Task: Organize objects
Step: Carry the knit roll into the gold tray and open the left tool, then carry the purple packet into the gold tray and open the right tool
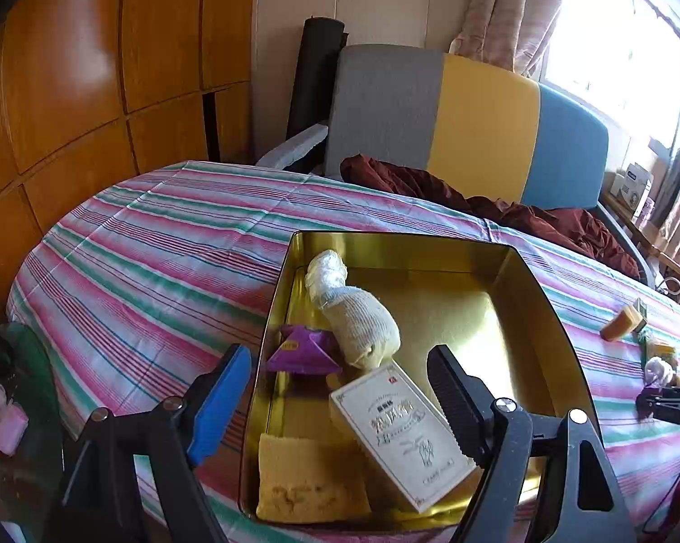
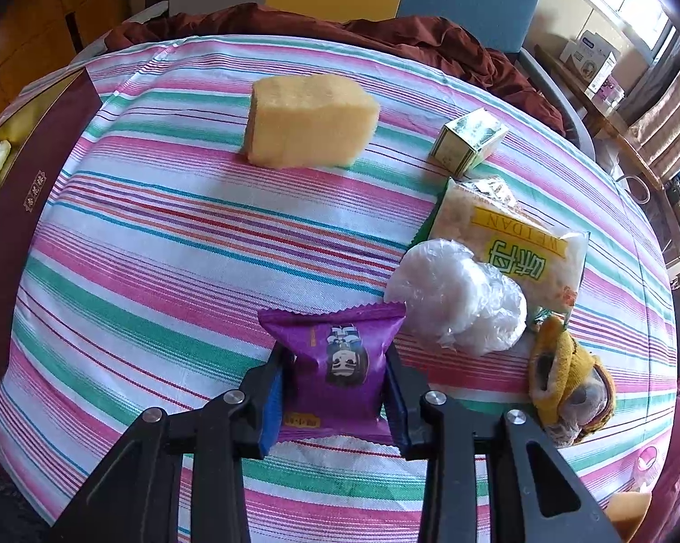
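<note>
Right hand-held gripper [image 2: 337,389] is clenched on a purple snack packet [image 2: 335,362]; both pads press its sides, and the packet sits low over the striped cloth [image 2: 159,244], so I cannot tell whether it has left the surface. My left hand-held gripper [image 1: 340,389] is released, jaws standing wide with nothing between them, poised above the near end of the gold tin [image 1: 543,298].

Around the right hand-held gripper I note the goods not yet put away. A white plastic-wrapped bundle [image 2: 453,298] lies just beside the packet, touching a yellow-labelled bag [image 2: 511,235] behind it. A small green-and-white box [image 2: 468,140] stands near the bag, a yellow sponge block [image 2: 308,122] lies well apart toward the far edge, and a yellow knitted item [image 2: 566,375] rests at the right. That makes five loose things on the cloth, plus the one in my grip.

Container findings: the gold tin sits open on the counter and holds four things. A rolled white sock [image 1: 353,312] lies along its left side, a second purple packet [image 1: 303,348] just beside it, a pale printed box [image 1: 403,434] tilted across the near half, and a flat yellow sponge [image 1: 308,479] in the near left corner. The right half of the tin floor is bare. A dark red lid or box wall [image 2: 27,208] shows at the left edge of the right view.

My judgement: the sorting is somewhat under half complete, and the held packet presumably goes into the tin.
</note>
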The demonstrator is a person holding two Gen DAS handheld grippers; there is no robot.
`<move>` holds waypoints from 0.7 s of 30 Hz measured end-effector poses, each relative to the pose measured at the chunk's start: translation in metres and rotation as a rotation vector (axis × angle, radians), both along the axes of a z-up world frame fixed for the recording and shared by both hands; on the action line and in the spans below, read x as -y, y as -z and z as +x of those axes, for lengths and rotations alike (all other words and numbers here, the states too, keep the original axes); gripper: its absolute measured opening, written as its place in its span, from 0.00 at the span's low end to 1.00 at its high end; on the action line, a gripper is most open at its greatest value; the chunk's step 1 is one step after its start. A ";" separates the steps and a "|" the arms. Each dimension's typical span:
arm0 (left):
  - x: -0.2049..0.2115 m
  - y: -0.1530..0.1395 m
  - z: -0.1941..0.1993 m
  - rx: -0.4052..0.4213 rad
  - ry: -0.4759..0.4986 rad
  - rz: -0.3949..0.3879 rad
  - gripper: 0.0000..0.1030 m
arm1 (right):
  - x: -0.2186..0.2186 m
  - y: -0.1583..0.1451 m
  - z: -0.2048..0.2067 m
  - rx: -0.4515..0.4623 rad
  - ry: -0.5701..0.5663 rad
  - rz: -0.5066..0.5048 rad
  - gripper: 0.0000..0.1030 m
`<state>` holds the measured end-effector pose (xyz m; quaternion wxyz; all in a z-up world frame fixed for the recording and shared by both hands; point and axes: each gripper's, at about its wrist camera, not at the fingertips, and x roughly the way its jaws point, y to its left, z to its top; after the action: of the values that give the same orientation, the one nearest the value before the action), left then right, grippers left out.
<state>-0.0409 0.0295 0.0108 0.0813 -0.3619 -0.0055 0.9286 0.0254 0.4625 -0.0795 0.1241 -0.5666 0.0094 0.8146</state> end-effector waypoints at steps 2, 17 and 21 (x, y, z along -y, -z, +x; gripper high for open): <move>0.000 0.000 0.006 -0.006 0.005 -0.004 0.79 | 0.005 -0.002 0.000 -0.002 -0.006 -0.007 0.36; 0.024 0.008 0.022 0.013 -0.013 0.042 0.79 | 0.146 -0.093 -0.024 -0.256 -0.208 -0.240 0.36; 0.042 0.008 0.020 0.018 -0.049 0.062 0.79 | 0.208 -0.102 -0.054 -0.256 -0.340 -0.279 0.36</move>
<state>-0.0211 -0.0124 0.0029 0.0698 -0.3672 -0.0439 0.9265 -0.0281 0.2542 0.0228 -0.0962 -0.4637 0.0420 0.8797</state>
